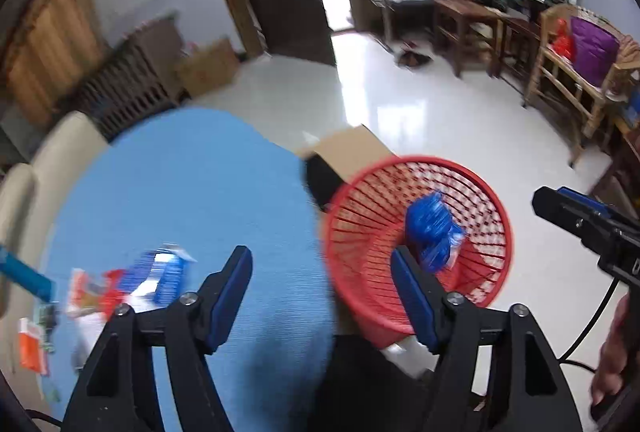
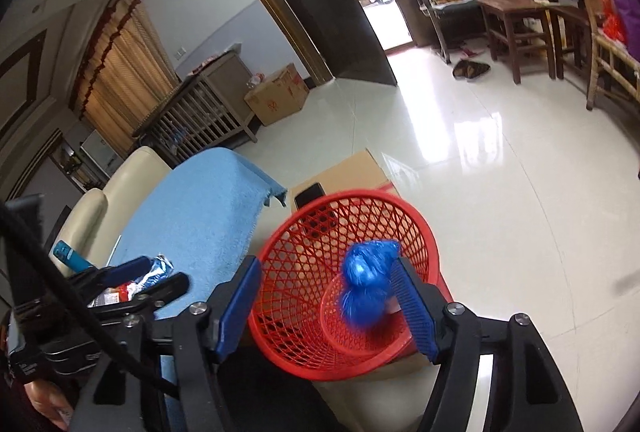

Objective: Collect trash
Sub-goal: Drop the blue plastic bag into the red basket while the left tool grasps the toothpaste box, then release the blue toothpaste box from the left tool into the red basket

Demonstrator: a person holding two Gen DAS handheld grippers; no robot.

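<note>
A red mesh basket (image 1: 416, 216) stands on a cardboard box beside the table with the blue cloth (image 1: 192, 183). A crumpled blue wrapper (image 1: 434, 232) shows blurred inside the basket's mouth. My right gripper (image 2: 326, 264) hangs open above the basket (image 2: 348, 272); the blue wrapper (image 2: 366, 284) lies close by its right pad, and the left pad is well clear of it. My left gripper (image 1: 320, 256) is open over the cloth's edge, with nothing between its fingers. More wrappers (image 1: 160, 276) in blue, red and white lie on the cloth at the lower left.
The cardboard box (image 1: 356, 147) carries a dark phone (image 2: 310, 197) behind the basket. A cream sofa (image 2: 132, 167) runs along the table's far side. A blue tube (image 1: 24, 274) lies at the cloth's left edge. Wooden chairs (image 2: 516, 27) stand across the shiny tiled floor.
</note>
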